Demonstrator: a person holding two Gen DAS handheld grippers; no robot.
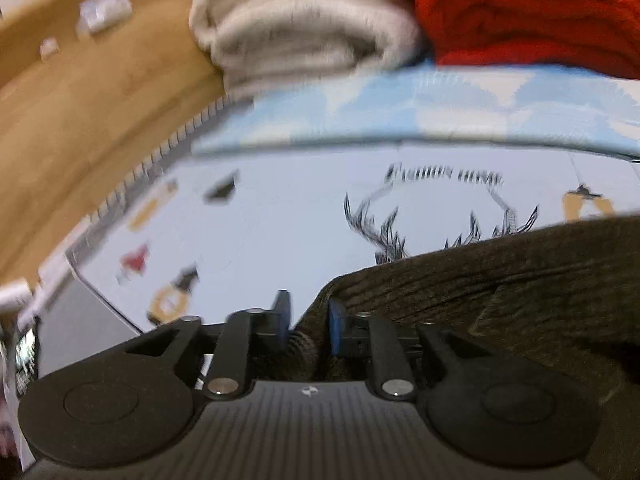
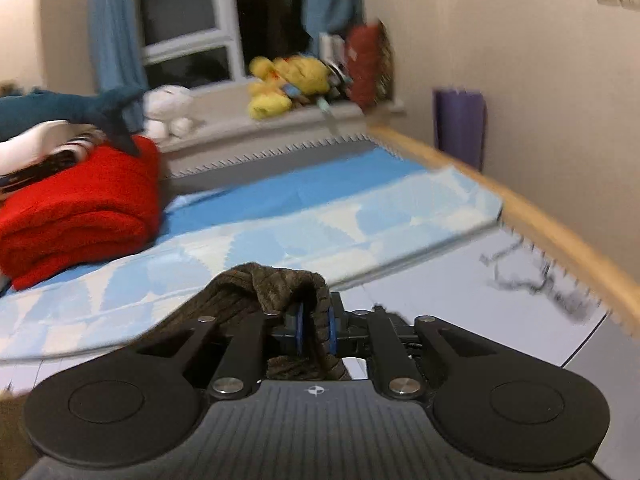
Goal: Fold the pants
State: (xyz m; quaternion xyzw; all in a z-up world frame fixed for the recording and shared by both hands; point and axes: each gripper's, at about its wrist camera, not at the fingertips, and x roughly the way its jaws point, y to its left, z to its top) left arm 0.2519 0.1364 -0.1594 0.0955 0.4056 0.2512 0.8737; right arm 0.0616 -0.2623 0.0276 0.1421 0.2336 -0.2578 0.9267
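We are looking at the pants, a dark brown, thickly ribbed fabric lying on the pale printed bed cover and bunched up at both grippers. In the left wrist view the left gripper is standing partly open, its blue pads a little apart with a corner of the brown cloth between them; whether they are pressing on it we cannot tell. In the right wrist view the right gripper is holding a fold of the pants, the cloth rising in a hump over the narrow jaws. Only the left view is showing the folded beige blanket and a deer drawing with blurred, unreadable lettering above it. Only the right view is showing the window, blue curtains, yellow plush toys and a shark toy. The red blanket is appearing in both.
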